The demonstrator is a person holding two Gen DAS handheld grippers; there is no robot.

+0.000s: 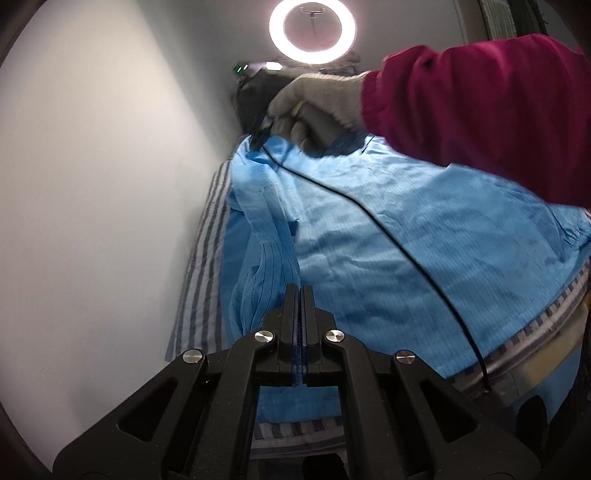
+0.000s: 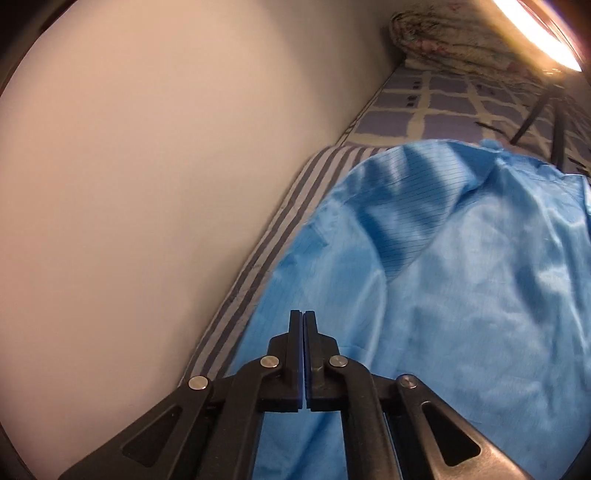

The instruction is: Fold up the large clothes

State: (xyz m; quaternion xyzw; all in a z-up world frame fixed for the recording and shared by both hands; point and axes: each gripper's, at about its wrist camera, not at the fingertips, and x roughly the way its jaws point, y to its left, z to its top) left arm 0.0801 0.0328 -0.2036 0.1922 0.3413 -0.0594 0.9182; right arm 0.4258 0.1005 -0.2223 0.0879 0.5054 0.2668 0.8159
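On the striped bed, the blue garment looked thin, floppy and slippery, best pinched at a hem; left gripper pinched its fold, right gripper was pressed together, empty.

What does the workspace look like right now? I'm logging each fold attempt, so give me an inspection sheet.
Surface: striped sheet on a bed against a white wall.
Job's things: blue garment spread out, rumpled, one fold lifted.
Clutter: rolled quilt at the far end.
Grippers: left gripper shut on the garment's lifted fold; right gripper shut, nothing seen between its fingers.
Cables: thin black cable trailing across the garment.
Surroundings: ring light; gloved hand; magenta sleeve.
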